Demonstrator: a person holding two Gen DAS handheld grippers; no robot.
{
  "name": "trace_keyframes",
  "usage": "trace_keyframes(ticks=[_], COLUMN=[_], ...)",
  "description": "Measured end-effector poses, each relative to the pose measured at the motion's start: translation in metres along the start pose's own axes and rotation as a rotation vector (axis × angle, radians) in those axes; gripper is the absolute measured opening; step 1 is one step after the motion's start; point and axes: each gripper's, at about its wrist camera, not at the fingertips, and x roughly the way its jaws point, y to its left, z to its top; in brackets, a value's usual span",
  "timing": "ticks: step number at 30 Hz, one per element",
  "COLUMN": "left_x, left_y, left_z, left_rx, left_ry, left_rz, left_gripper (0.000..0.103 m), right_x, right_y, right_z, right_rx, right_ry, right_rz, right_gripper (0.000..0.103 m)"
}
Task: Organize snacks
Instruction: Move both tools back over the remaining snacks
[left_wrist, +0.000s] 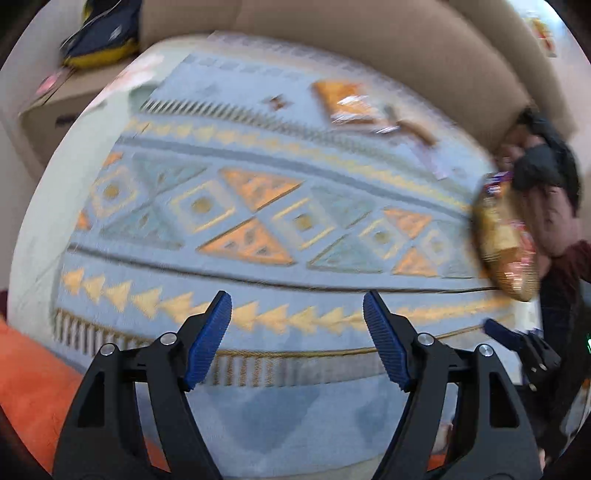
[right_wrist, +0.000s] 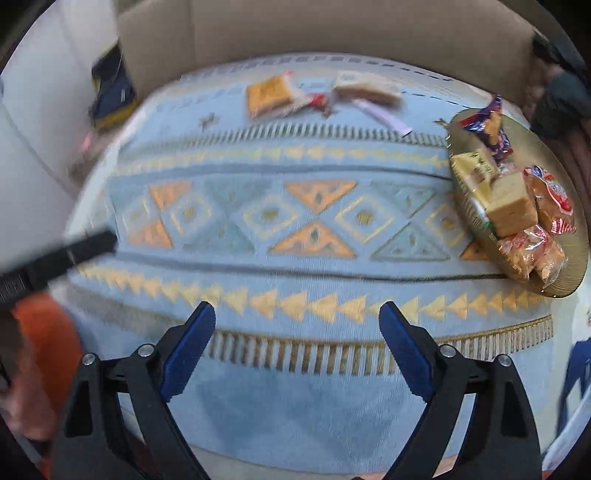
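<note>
A gold plate (right_wrist: 569, 254) at the right of the patterned blue cloth holds several wrapped snacks, among them a tan block (right_wrist: 511, 206). The plate also shows blurred in the left wrist view (left_wrist: 506, 240). At the far side lie an orange cracker pack (right_wrist: 266, 94), a pale wrapped snack (right_wrist: 365, 88) and a thin lilac stick pack (right_wrist: 384, 116). The orange pack shows in the left wrist view (left_wrist: 347, 101). My left gripper (left_wrist: 297, 314) is open and empty above the cloth's near side. My right gripper (right_wrist: 297, 321) is open and empty too.
A cardboard wall (right_wrist: 332, 29) stands behind the cloth-covered surface (right_wrist: 295, 398). A dark blue and yellow bag (left_wrist: 107, 33) lies at the back left. An orange cushion (left_wrist: 33, 384) is at the near left. The left gripper's body (right_wrist: 55, 266) shows at the left in the right wrist view.
</note>
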Motion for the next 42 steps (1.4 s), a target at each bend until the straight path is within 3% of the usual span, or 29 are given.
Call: trace_keyframes(ticks=[3,10,20,33,37,42], left_x=[0.002,0.004,0.016,0.019,0.009,0.012], left_y=[0.015,0.015,0.006,-0.005,-0.016,-0.042], left_z=[0.004,0.004,0.003,0.004,0.023,0.090], left_rx=[-0.077,-0.080,-0.044,0.005,0.017,0.028], left_ry=[0.012,0.008,0.044,0.039,0.014,-0.039], left_rz=[-0.020,-0.008,0.003,0.040,0.023,-0.004], left_gripper=[0.075,0.086,0.087,0.087,0.087,0.087], right_x=[0.015,0.032,0.051,0.054,0.038,0.015], right_y=[0.012,0.005,-0.006,-0.008,-0.022,-0.044], right_z=[-0.010,-0.013,-0.013,-0.008,0.005,0.063], right_rx=[-0.061,-0.047,0.007,0.039,0.108,0.119], right_ry=[0.046,0.088,0.158,0.169,0.131,0.050], right_rz=[-0.066,-0.123,-0.111,-0.042,0.024,0.022], right_gripper=[0.091,0.097,0.097,0.097,0.097,0.094])
